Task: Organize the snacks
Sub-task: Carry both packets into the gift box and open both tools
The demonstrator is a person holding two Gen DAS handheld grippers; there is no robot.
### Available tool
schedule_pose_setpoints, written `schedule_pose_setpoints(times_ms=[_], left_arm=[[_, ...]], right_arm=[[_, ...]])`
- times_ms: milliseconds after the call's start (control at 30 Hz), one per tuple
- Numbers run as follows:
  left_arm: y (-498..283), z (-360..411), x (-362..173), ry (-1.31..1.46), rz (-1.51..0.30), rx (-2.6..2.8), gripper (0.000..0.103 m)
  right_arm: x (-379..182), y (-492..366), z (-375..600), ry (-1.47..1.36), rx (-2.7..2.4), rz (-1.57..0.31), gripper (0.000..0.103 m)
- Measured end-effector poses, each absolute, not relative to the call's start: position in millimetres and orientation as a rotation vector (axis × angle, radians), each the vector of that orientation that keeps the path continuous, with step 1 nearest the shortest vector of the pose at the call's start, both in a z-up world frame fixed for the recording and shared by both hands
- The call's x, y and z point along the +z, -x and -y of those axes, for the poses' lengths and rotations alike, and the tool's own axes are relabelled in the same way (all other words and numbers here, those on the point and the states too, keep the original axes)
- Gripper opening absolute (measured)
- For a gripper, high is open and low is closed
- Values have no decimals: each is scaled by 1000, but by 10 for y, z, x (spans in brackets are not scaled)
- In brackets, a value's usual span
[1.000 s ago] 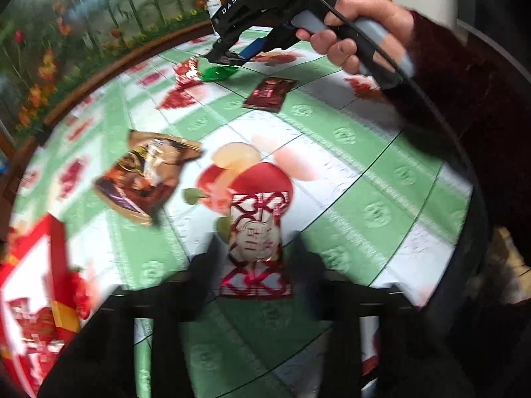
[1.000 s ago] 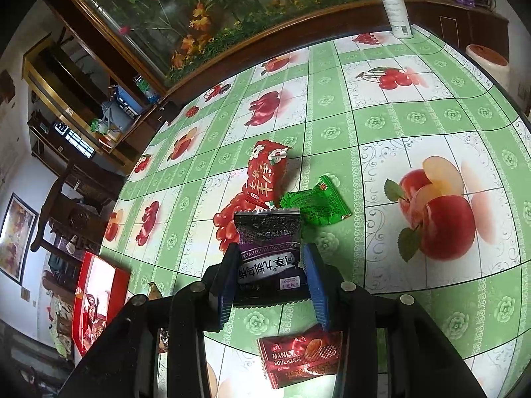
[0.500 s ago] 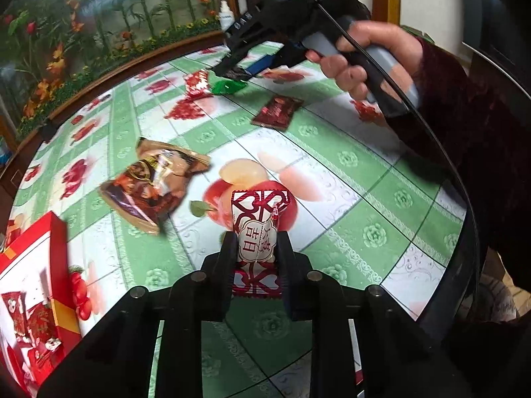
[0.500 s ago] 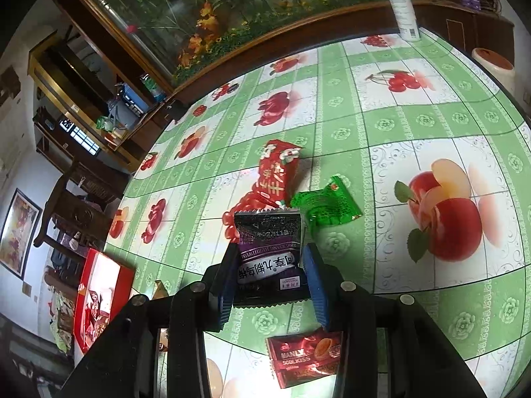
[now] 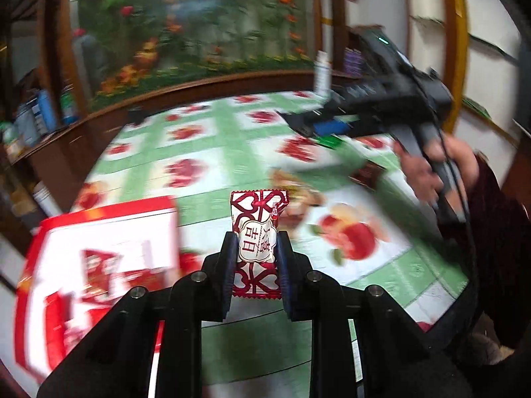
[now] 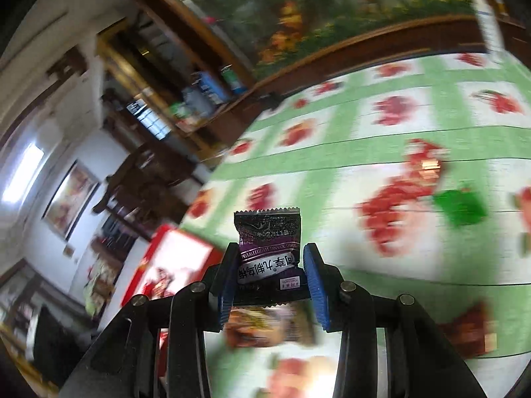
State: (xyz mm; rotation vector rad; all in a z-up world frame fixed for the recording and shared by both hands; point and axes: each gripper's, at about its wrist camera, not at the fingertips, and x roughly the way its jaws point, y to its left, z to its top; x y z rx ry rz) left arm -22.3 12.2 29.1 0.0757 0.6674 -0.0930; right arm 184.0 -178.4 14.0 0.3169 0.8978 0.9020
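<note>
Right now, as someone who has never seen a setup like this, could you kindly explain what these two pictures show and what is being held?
There is no robot. A person holds a two-finger gripper in each hand, and each gripper carries a fisheye camera looking along its fingers.

The left camera shows the left gripper pinching a red-and-white snack packet. To the right, a hand holds the other tool.

The right camera shows the right gripper pinching a dark purple snack packet.

Below is a table with a green, fruit-printed tablecloth. On it lie a green packet, other blurred wrappers, and an open red box at the left.
</note>
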Motion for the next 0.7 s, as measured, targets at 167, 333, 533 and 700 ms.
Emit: schedule_pose_setpoints(times_ms=[167,333,533,700], left_arm=[[357,-637,313,-21,-656,50,21],[456,-1013,258,35,-643,160,21],[464,-1331,174,101,-627,287,21],[529,-1532,122,160,-608,382,31]], right_arm=[[133,-1522,1107,-272,1015,-910,40],[66,-1259,444,-225,1098,-932,39],[14,-1091,-70,-239,1185,-941,42],[-42,-1024,-299,-250,1259,-975,51]])
